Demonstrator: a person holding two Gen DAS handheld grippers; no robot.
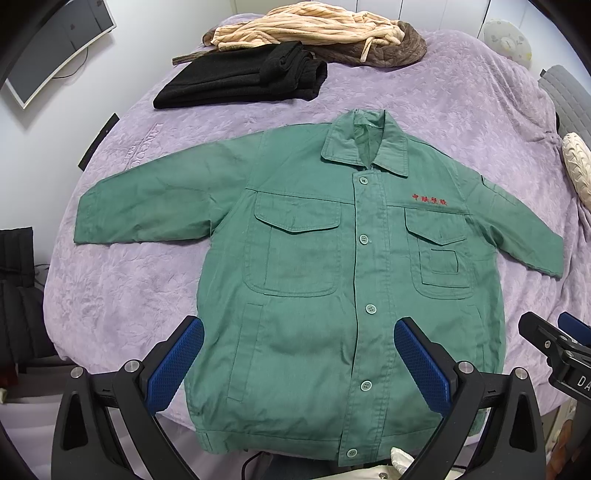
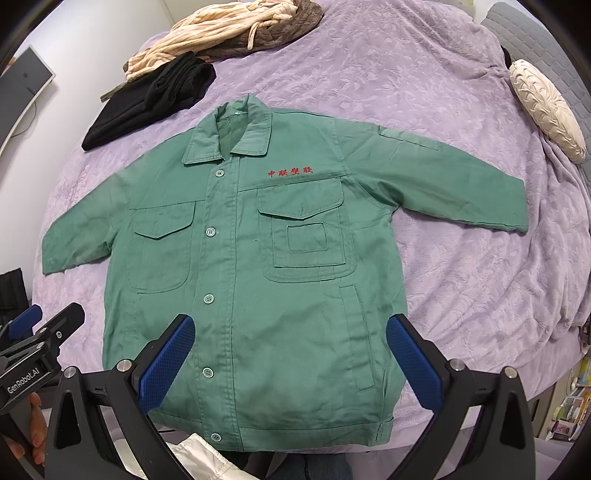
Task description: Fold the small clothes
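Note:
A small green button-up jacket (image 1: 306, 266) lies flat and face up on the purple bedspread (image 1: 443, 110), sleeves spread out to both sides, collar at the far end. It has two chest pockets and red embroidered characters. It also shows in the right wrist view (image 2: 258, 280). My left gripper (image 1: 299, 365) is open and empty, hovering above the jacket's lower left part. My right gripper (image 2: 290, 363) is open and empty above the lower right part; it shows at the right edge of the left wrist view (image 1: 554, 343).
A folded black garment (image 1: 243, 79) and a heap of beige and brown clothes (image 1: 317, 33) lie at the far end of the bed. A cream cushion (image 2: 546, 107) sits at the right. A monitor (image 1: 55, 44) stands to the left of the bed.

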